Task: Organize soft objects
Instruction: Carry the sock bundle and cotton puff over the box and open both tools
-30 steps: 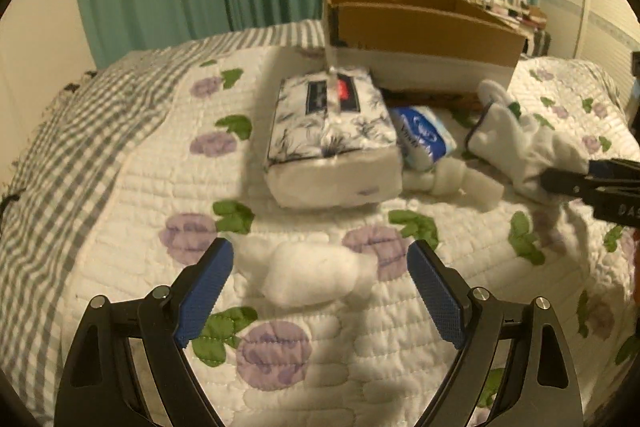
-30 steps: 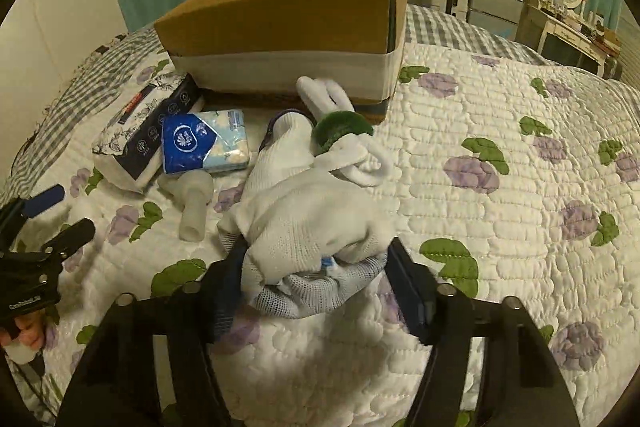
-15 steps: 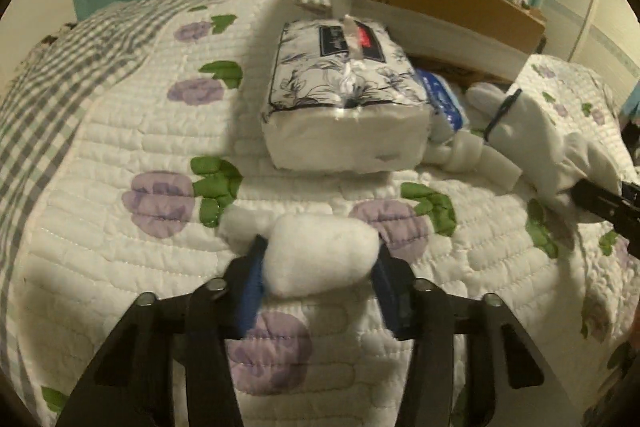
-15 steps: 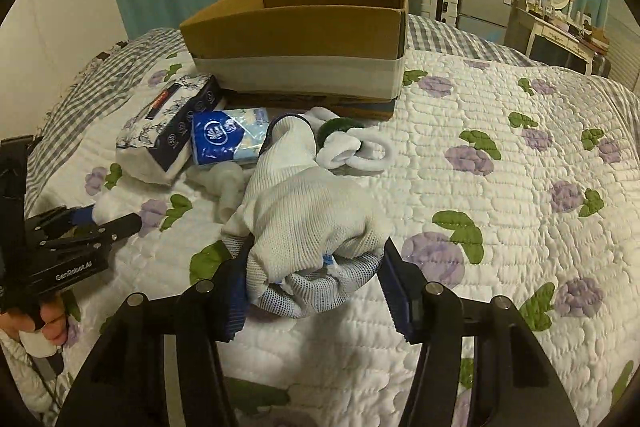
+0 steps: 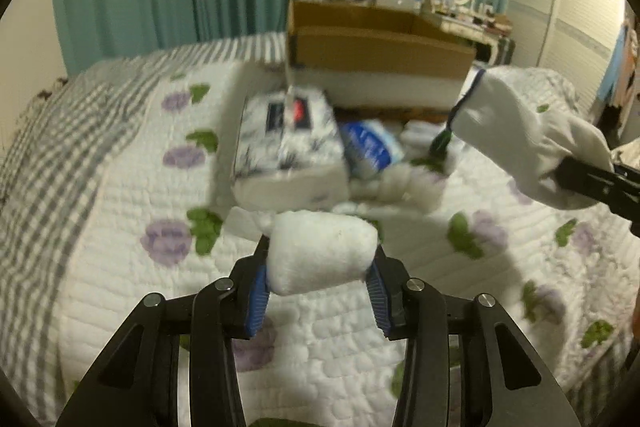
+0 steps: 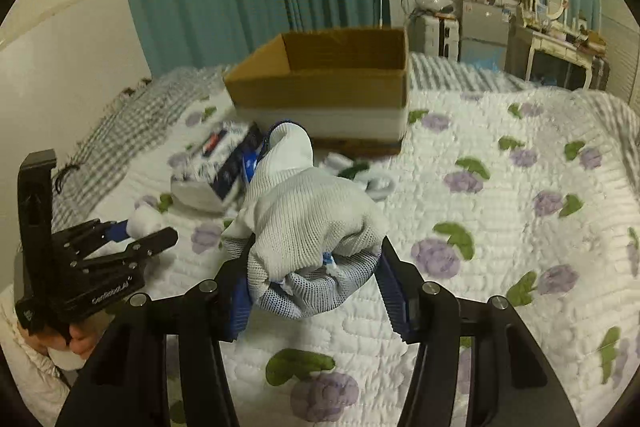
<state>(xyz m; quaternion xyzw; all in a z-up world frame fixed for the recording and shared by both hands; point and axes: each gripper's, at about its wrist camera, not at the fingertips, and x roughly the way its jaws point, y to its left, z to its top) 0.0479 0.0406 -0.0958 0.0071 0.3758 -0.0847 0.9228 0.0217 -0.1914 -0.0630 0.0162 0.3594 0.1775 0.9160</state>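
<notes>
Left gripper [image 5: 318, 277] clenched on white fluffy roll [image 5: 322, 253]; right gripper [image 6: 316, 289] clamped on white glove [image 6: 310, 223]. Box [image 6: 320, 83] interior visible from right wrist only.

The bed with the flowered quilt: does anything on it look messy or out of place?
Mildly. A patterned tissue pack, a blue-wrapped packet and white socks lie scattered before the brown cardboard box, not inside it. Nothing looks torn or spilled.
</notes>
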